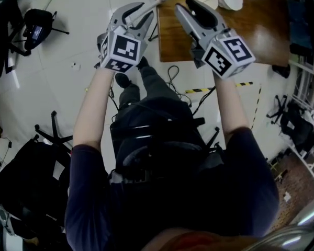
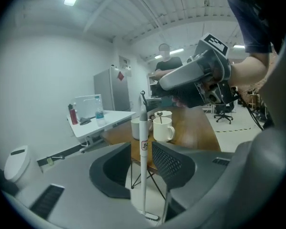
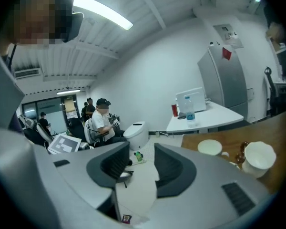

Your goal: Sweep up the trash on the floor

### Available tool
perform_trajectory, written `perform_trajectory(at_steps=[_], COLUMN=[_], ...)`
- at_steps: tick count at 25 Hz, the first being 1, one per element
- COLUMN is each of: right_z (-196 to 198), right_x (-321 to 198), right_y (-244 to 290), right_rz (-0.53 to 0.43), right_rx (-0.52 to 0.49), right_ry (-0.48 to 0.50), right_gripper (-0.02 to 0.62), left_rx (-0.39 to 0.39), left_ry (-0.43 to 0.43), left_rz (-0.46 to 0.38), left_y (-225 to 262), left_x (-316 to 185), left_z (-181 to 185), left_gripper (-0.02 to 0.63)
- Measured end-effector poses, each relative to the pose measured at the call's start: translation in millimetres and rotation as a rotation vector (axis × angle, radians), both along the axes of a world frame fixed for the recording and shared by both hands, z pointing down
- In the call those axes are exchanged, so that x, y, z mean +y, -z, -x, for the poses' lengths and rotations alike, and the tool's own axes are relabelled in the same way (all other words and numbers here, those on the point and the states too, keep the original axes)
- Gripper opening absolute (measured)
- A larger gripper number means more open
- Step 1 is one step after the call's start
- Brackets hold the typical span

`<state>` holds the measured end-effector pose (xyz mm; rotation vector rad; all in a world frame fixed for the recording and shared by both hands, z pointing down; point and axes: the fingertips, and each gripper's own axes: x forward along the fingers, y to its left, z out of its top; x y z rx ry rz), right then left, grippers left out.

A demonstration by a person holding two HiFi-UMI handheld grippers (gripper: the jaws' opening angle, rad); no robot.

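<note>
Two agape: left gripper (image 1: pixel 141 15), right gripper (image 1: pixel 186 5) | one broom (image 2: pixel 143 128) | one table (image 1: pixel 251 30)

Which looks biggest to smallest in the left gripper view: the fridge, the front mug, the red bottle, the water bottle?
1. fridge
2. front mug, helped by standing nearer the camera
3. red bottle and water bottle: both small and far off, too alike to rank
</note>
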<state>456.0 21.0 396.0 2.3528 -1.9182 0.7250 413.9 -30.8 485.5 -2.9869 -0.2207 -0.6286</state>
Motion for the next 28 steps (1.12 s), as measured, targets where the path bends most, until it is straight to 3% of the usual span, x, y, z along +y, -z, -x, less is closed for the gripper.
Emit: perform_trajectory(at_steps=[2, 6, 11, 17, 18, 19, 20, 22, 28], right_z=[-8.2, -25.0, -41.0, -57.2, -59.5, -60.7, -60.7, -57.5, -20.4], right_x=[-2.4, -18.9, -36.3, -54.5, -58.8, -63.1, -66.8, -70.9, -72.6], right_y=[-12.7, -33.7, -60.2, -81.5, -82.0, -80.3, -76.9, -71.1, -59.0], right_rz=[0.029, 0.087, 0.137, 0.153, 0.152, 0.145, 0.134, 0.118, 0.078], right_rx=[0.0, 0.05, 0.084, 0.085, 0.089, 0.099, 0.113, 0.13, 0.085], right_ry=[-0.01, -0.002, 0.002, 0.018, 0.026, 0.037, 0.048, 0.071, 0.218], right_gripper=[0.226, 0.252, 0.253, 0.256, 0.255, 0.236, 0.211, 0.148, 0.12], left_rx=[-0.032, -0.056, -0.061, -0.096, -0.096, -0.093, -0.089, -0.082, -0.073], left_ry=[-0.036, -0.091, -0.13, -0.14, -0.138, -0.134, -0.132, -0.134, -0.121], left_rz=[-0.003, -0.038, -0.055, 0.029, 0.031, 0.032, 0.036, 0.041, 0.035], left_y=[-16.5, -33.3, -47.3, -68.2, -69.4, -69.4, -68.6, -66.8, -55.8], left_x=[7.9, 16.6, 21.7, 18.4, 16.9, 14.7, 13.0, 12.8, 14.2], left_z=[-18.4, -54.5, -82.0, -101.7, -104.0, -105.5, -106.1, -104.0, -77.7], left_gripper=[0.158, 0.207, 0.207, 0.193, 0.164, 0.103, 0.091, 0.089, 0.091])
